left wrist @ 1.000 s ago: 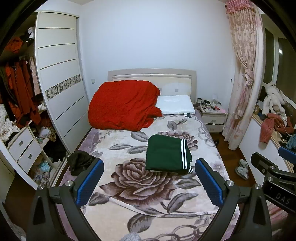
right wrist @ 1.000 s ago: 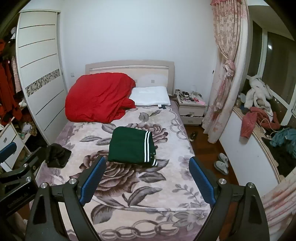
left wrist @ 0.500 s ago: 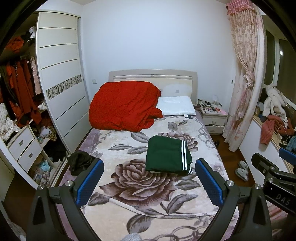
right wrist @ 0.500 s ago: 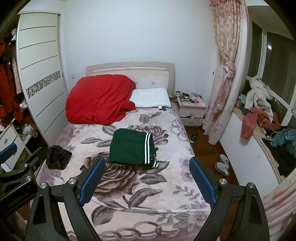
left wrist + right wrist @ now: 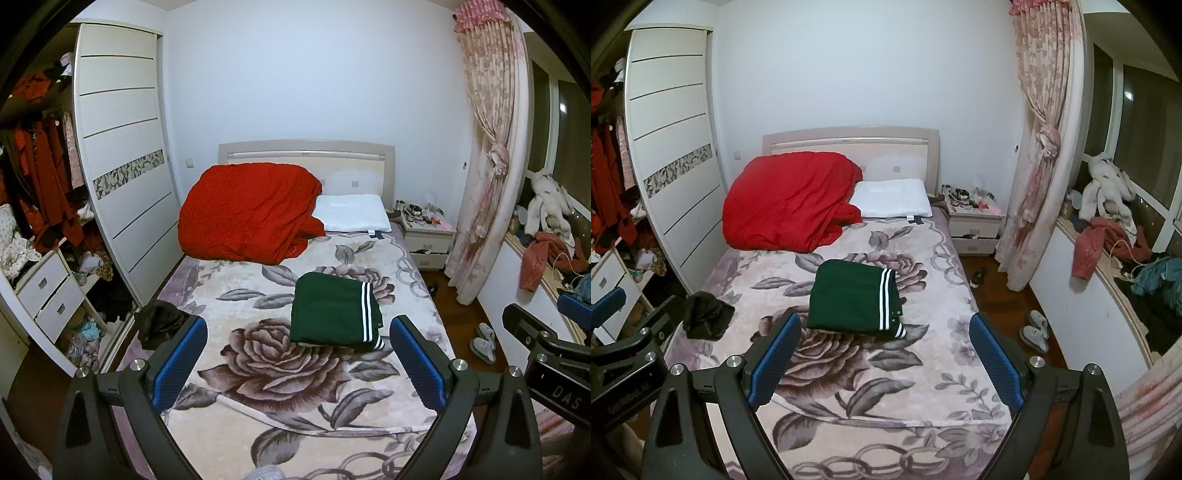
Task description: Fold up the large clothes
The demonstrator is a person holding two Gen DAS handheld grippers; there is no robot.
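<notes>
A dark green garment with white stripes [image 5: 334, 314] lies folded in a neat rectangle on the flowered bedspread [image 5: 280, 373]; it also shows in the right wrist view [image 5: 855, 295]. My left gripper [image 5: 297, 363] is open and empty, held well back above the foot of the bed. My right gripper [image 5: 884, 360] is open and empty too, beside it at the same distance. A crumpled black garment [image 5: 159, 321] lies at the bed's left edge, also in the right wrist view [image 5: 705, 314].
A red duvet [image 5: 247, 214] and white pillow [image 5: 352, 214] lie at the bed's head. A white wardrobe [image 5: 125, 166] stands left, with open drawers [image 5: 48, 291] and clutter. A nightstand [image 5: 428, 236], pink curtain [image 5: 487, 147], slippers [image 5: 484, 341] and a window ledge with clothes [image 5: 1108, 243] are on the right.
Both grippers have drawn slightly back and up from the bed; the view has shifted a little. The green garment has not moved.
</notes>
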